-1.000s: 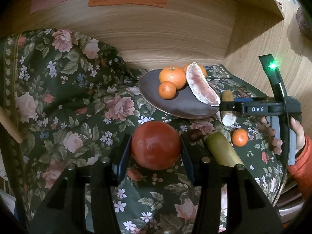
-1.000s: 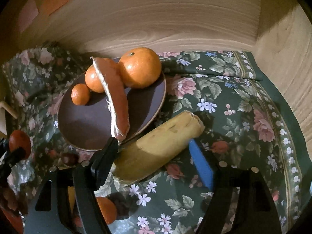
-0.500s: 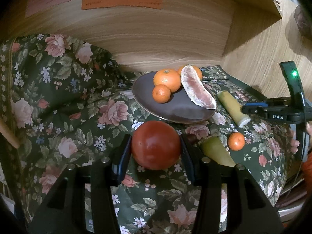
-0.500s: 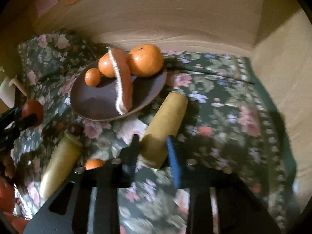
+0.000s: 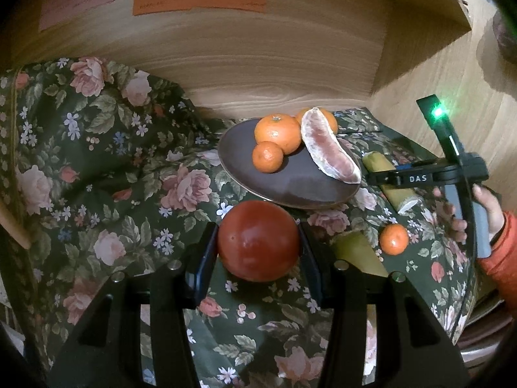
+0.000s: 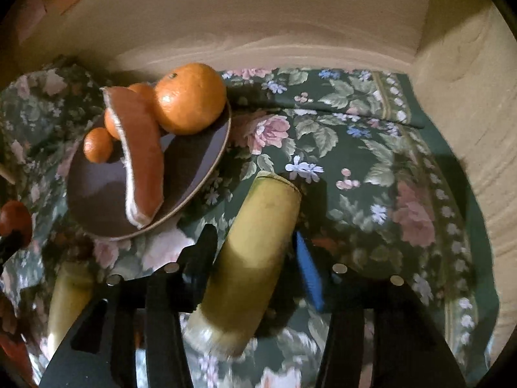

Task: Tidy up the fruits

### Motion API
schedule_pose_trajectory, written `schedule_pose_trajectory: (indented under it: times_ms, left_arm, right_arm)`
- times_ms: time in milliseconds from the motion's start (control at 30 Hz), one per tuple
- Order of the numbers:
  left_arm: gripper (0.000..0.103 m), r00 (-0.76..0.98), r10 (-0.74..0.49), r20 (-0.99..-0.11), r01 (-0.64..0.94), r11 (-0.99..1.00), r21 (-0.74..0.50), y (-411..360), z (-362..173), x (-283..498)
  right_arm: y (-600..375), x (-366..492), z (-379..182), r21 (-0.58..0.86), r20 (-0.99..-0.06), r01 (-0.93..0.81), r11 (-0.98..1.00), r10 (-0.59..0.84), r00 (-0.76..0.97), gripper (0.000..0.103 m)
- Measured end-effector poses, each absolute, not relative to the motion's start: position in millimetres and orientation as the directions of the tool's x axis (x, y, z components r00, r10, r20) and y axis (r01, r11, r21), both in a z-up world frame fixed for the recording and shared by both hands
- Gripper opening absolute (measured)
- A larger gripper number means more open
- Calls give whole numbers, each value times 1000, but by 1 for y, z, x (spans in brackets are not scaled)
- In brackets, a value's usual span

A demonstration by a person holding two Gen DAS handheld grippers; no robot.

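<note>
My left gripper is shut on a large red tomato, held just in front of a dark brown plate. The plate holds a big orange, a small mandarin, another orange behind, and a peeled pomelo wedge. My right gripper straddles a yellow-green sugarcane piece lying on the floral cloth right of the plate; the fingers stand close on both sides, and contact is unclear. The right gripper also shows in the left wrist view.
A second sugarcane piece and a loose mandarin lie on the floral cloth right of the tomato. A wooden wall runs behind, with a side panel on the right. The cloth is bunched up at left.
My right gripper has moved forward over the sugarcane piece, which now lies between its fingers. My left gripper keeps the tomato and has shifted slightly toward the plate.
</note>
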State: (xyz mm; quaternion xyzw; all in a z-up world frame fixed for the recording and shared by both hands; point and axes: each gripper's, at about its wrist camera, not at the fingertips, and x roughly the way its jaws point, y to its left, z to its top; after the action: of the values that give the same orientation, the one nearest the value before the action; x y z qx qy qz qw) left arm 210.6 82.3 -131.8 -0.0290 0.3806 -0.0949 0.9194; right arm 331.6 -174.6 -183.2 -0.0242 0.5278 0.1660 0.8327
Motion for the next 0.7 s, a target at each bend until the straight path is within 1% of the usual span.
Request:
schedule_pose_trajectory:
  times_ms: [100, 167, 467, 700]
  left_arm:
    - [48, 689, -199, -697, 146, 980, -136, 83, -131, 216]
    - [48, 689, -201, -697, 144, 980, -140, 83, -130, 220]
    - [48, 691, -199, -695, 145, 980, -136, 76, -122, 247]
    - [48, 680, -197, -706, 153, 980, -126, 63, -118, 273]
  right_arm:
    - [-172, 330, -182, 98, -872, -294, 951, 225, 435, 40]
    - [-173, 325, -179, 99, -864, -303, 948, 233, 446, 34]
    - [-183, 299, -137, 145, -787, -320, 936, 305, 537, 34]
    - [-173, 307, -114, 160, -731, -347, 924, 347, 587, 34]
